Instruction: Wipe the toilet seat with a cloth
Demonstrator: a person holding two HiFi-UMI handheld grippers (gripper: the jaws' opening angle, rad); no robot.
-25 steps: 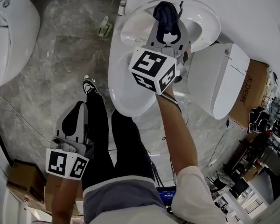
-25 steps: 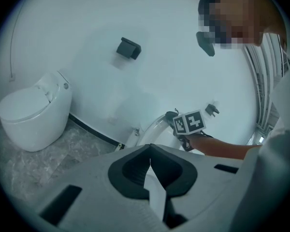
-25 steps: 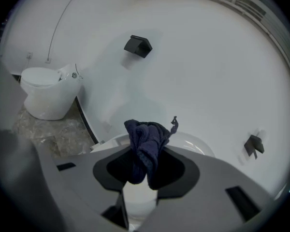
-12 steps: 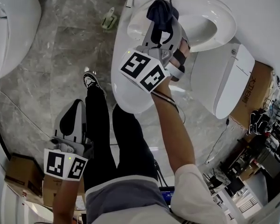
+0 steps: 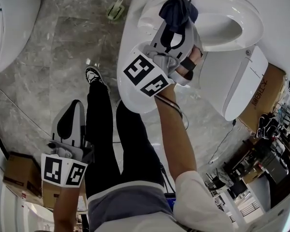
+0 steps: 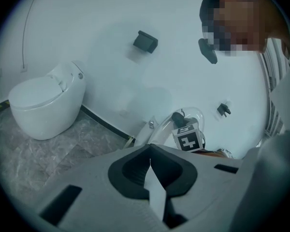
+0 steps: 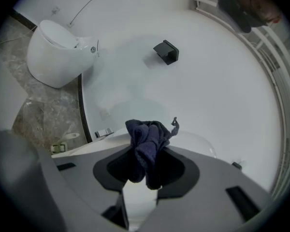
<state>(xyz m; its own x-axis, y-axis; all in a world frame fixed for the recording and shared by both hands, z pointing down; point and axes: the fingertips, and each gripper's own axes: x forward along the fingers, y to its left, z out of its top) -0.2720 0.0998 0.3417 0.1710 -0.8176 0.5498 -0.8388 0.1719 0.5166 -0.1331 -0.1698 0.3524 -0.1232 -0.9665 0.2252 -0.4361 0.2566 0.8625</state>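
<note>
Against a second ago, the right gripper (image 5: 178,22) has rolled, so its marker cube (image 5: 146,76) shows other faces to me. It has also come lower, toward the toilet seat (image 5: 249,14). The left gripper (image 5: 73,105) has sunk a little too, beside the person's left leg (image 5: 99,129). Its jaws are pressed together as before, with nothing between them.

The right gripper's jaws are clenched on the dark blue cloth (image 5: 179,9), which is bunched into a lump. It stands at the left part of the seat ring, over the inner edge. Whether it already touches the seat, I cannot tell.

To the right of the cloth, the rest of the ring and the bowl opening lie free. On the other side of the toilet, the grey marble floor (image 5: 53,57) is open as far as a second toilet (image 5: 9,28). Only a small pale green thing (image 5: 115,9) lies there, near the toilet's base. A cardboard box (image 5: 267,88) stands at the far right.

The cloth sticks out of the jaw tips along the gripper's own line, toward the wall behind the toilet. In the right gripper view its long axis (image 7: 147,139) runs up and down, with one fold hanging between the jaws.
</note>
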